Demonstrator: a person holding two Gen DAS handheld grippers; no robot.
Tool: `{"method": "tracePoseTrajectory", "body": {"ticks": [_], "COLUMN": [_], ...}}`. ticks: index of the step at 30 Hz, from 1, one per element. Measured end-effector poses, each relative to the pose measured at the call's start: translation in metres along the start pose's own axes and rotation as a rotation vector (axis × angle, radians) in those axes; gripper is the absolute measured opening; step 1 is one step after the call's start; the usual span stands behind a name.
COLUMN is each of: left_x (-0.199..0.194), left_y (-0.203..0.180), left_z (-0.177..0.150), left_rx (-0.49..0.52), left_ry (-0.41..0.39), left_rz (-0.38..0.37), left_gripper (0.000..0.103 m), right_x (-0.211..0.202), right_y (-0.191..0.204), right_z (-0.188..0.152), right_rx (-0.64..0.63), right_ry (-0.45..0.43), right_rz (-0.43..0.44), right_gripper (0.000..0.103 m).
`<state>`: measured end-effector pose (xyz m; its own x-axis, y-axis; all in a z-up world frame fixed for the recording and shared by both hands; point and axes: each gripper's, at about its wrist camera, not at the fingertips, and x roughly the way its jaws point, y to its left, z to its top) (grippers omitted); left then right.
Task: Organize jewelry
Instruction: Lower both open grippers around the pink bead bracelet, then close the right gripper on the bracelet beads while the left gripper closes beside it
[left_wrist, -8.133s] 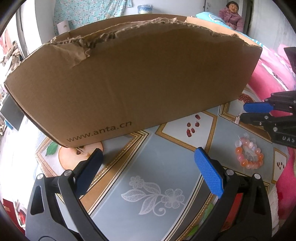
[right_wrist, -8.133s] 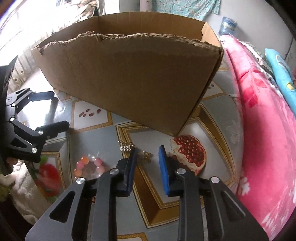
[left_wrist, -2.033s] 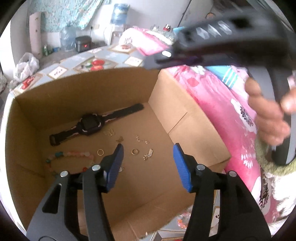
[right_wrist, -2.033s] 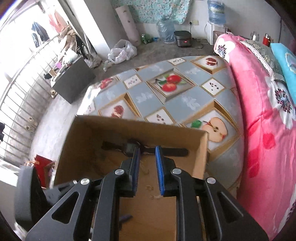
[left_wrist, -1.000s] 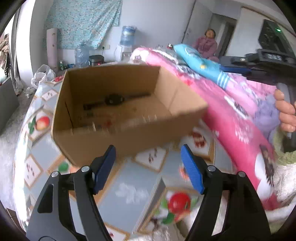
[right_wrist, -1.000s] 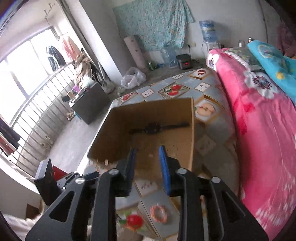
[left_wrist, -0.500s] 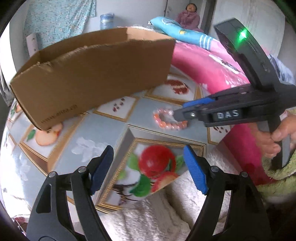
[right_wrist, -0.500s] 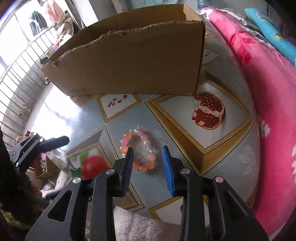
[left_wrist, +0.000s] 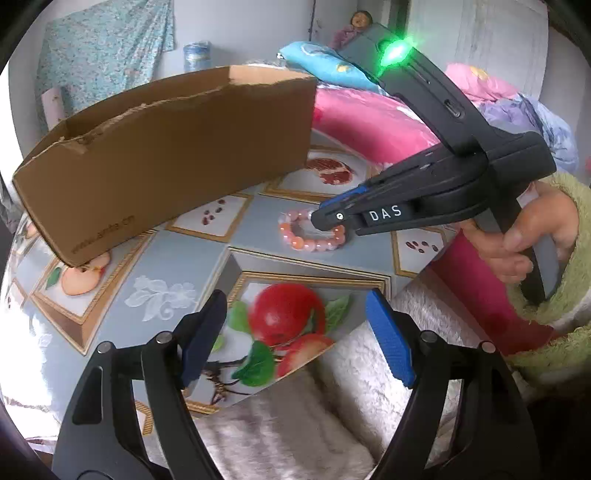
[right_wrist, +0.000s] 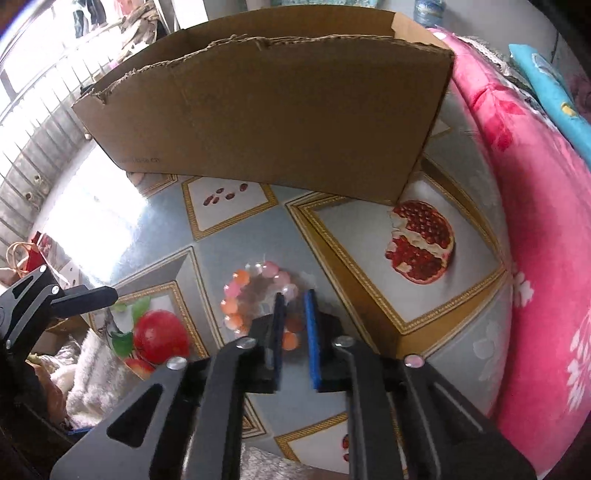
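Observation:
A pink and orange bead bracelet (left_wrist: 303, 245) (right_wrist: 236, 288) lies on the fruit-print table (left_wrist: 184, 258), in front of the brown cardboard box (left_wrist: 166, 155) (right_wrist: 266, 110). My right gripper (right_wrist: 293, 295) (left_wrist: 317, 218) points down at the bracelet's right side. Its jaws are closing, with beads caught between the blue pads. A hand (left_wrist: 517, 243) in a green sleeve holds it. My left gripper (left_wrist: 295, 299) hangs open over the table's near edge, above an apple print, with nothing between its fingers. What is inside the box is hidden.
A pink flowered blanket (right_wrist: 535, 221) runs along the table's right side. A white fluffy cloth (left_wrist: 332, 406) lies below the near edge. The box wall stands close behind the bracelet. A person sits far back in the room.
Both grippers dropped from above the box to the table in front of it. The right gripper's jaws narrowed around the bracelet's beads. The left gripper has stayed open.

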<state>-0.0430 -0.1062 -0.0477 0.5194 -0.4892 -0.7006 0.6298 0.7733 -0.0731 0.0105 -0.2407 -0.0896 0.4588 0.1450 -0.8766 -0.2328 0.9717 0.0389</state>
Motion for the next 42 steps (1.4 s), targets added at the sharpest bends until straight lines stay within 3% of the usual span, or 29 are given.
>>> {"method": "tracePoseTrajectory", "body": {"ticks": [4,16,24,28,34,37,42], "left_x": [-0.011,-0.030,-0.020,-0.004,0.015,0.021,0.038], "left_y": [0.012,0.049,0.062,0.066,0.066,0.063,0.060], "left_z": [-0.004,-0.012,-0.002,0.011,0.026,0.031,0.036], "left_rx": [-0.040,-0.145,-0.197,-0.193,-0.199,-0.181,-0.152], "left_ry": [-0.022,-0.036,-0.038,-0.002,0.019,0.011,0.068], "left_rz": [-0.005,0.053,0.031,0.020,-0.026,-0.019,-0.001], "left_gripper": [0.074,0.073,0.058,0.044,0.035,0.031,0.022], "right_x": [0.000,-0.024,-0.001,0.003,0.004,0.007,0.008], "right_y": [0.007,0.040,0.013,0.002,0.000,0.002,0.002], "right_z": [0.007,0.043,0.023,0.015,0.004,0.006,0.008], "right_rx": [0.021,0.080,0.174,0.224,0.238,0.239,0.215], "right_ry": [0.000,-0.078,-0.020,-0.010,-0.009,-0.006,-0.015], "right_rz": [0.056,0.414,0.304,0.305,0.282,0.282,0.264], "right_gripper": [0.010,0.010,0.010,0.010,0.010,0.010,0.010]}}
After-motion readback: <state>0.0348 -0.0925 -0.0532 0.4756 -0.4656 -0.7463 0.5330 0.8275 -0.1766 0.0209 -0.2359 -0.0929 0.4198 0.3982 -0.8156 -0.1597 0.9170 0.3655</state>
